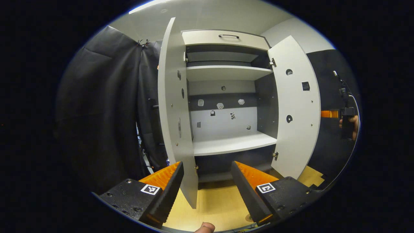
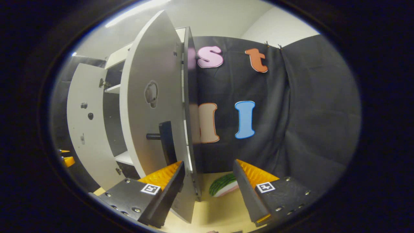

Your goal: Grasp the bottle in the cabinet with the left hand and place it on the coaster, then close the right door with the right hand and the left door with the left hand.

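Seen from the left gripper view, the cabinet (image 1: pixel 226 97) stands with both doors swung wide, the left door (image 1: pixel 173 113) nearest the camera and the right door (image 1: pixel 296 106) at the far right. Its shelves (image 1: pixel 233 142) hold no bottle; where the bottle is I cannot tell. The left gripper (image 1: pixel 207 187) hangs before the cabinet, jaws spread apart with nothing between them. In the right gripper view the right gripper (image 2: pixel 208 191) is likewise agape beside the right door's edge (image 2: pixel 152 106), with a watermelon-slice object (image 2: pixel 223 189) on the wooden table (image 2: pixel 213 213). Small stickers on the back panel are unreadable.
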`<state>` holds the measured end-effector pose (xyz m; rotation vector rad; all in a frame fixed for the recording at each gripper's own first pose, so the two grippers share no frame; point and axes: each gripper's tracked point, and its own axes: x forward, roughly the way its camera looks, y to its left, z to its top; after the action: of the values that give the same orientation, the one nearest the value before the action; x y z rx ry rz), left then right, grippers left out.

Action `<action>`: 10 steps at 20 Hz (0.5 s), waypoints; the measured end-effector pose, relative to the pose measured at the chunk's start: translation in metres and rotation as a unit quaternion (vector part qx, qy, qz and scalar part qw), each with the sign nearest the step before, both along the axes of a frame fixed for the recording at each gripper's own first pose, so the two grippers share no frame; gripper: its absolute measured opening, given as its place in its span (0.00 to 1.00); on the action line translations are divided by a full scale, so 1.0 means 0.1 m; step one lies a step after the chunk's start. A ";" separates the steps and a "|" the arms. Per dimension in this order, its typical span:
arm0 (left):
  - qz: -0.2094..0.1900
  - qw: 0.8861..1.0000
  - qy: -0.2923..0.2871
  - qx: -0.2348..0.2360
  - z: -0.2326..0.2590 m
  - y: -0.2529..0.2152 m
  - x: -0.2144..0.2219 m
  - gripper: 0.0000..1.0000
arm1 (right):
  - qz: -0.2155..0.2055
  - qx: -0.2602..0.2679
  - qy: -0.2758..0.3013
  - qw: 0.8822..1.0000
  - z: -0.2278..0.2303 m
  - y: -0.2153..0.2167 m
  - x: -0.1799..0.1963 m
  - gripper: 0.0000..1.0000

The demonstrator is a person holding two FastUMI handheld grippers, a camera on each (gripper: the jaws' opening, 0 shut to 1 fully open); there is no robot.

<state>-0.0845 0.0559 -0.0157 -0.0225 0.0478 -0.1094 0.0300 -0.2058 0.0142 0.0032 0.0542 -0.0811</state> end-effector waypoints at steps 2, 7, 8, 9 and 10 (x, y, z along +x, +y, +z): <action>-0.005 1.000 0.005 -0.022 0.02 0.00 -0.01 0.93 | 0.012 -0.011 -0.002 1.000 0.01 0.10 0.02 0.92; -0.009 1.000 -0.013 -0.022 0.20 0.02 0.04 0.93 | 0.055 -0.005 -0.007 0.998 -0.01 0.59 0.10 0.92; -0.010 1.000 -0.019 -0.020 0.24 0.02 0.04 0.93 | 0.060 -0.004 -0.007 0.998 -0.03 0.67 0.15 0.92; -0.011 1.000 -0.022 -0.020 0.26 0.02 0.04 0.93 | 0.066 -0.004 -0.009 0.998 -0.02 0.75 0.17 0.92; -0.013 0.999 -0.024 -0.020 0.29 0.02 0.02 0.93 | 0.065 -0.001 -0.010 0.998 -0.03 0.82 0.19 0.90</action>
<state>-0.0825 0.0578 0.0131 -0.0602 -0.0030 -0.1367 0.0488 -0.1243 0.0108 -0.0022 0.0351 0.0484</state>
